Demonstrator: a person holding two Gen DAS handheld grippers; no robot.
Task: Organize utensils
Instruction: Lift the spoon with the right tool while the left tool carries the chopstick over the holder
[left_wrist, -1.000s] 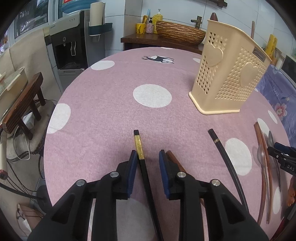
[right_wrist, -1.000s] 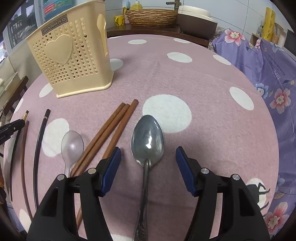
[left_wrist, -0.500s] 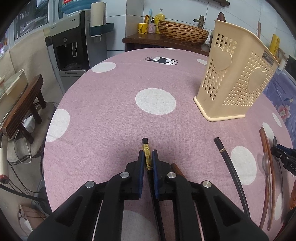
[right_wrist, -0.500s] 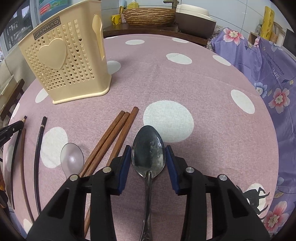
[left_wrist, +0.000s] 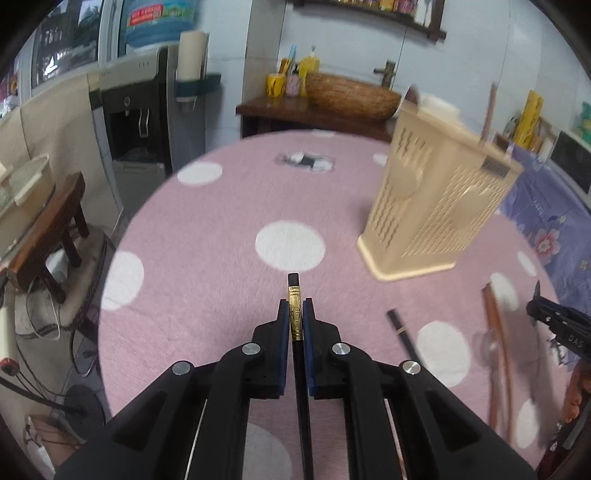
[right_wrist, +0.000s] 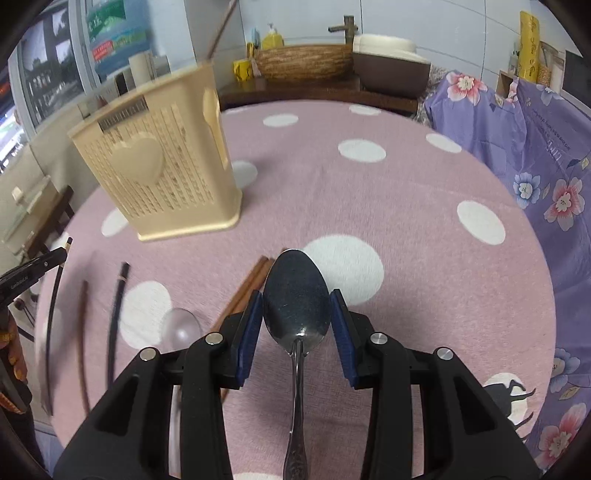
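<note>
My left gripper (left_wrist: 295, 308) is shut on a black chopstick with a gold band (left_wrist: 294, 295) and holds it above the pink dotted tablecloth (left_wrist: 207, 258). My right gripper (right_wrist: 296, 299) is shut on the bowl of a metal spoon (right_wrist: 296, 295), lifted off the cloth. The beige perforated utensil holder (left_wrist: 439, 206) stands ahead to the right in the left wrist view, and ahead to the left in the right wrist view (right_wrist: 159, 177). A second black chopstick (right_wrist: 116, 314), brown chopsticks (right_wrist: 247, 291) and a clear plastic spoon (right_wrist: 181, 326) lie on the cloth.
A thin brown chopstick (right_wrist: 84, 332) lies left of the black one. A purple flowered cloth (right_wrist: 535, 177) covers something at the table's right. A water dispenser (left_wrist: 144, 122), a wooden stool (left_wrist: 48, 236) and a sideboard with a wicker basket (left_wrist: 351, 98) stand beyond the table.
Both grippers closed, the left on the gold-banded chopstick and the right on the metal spoon, and both have lifted their utensils off the cloth.
</note>
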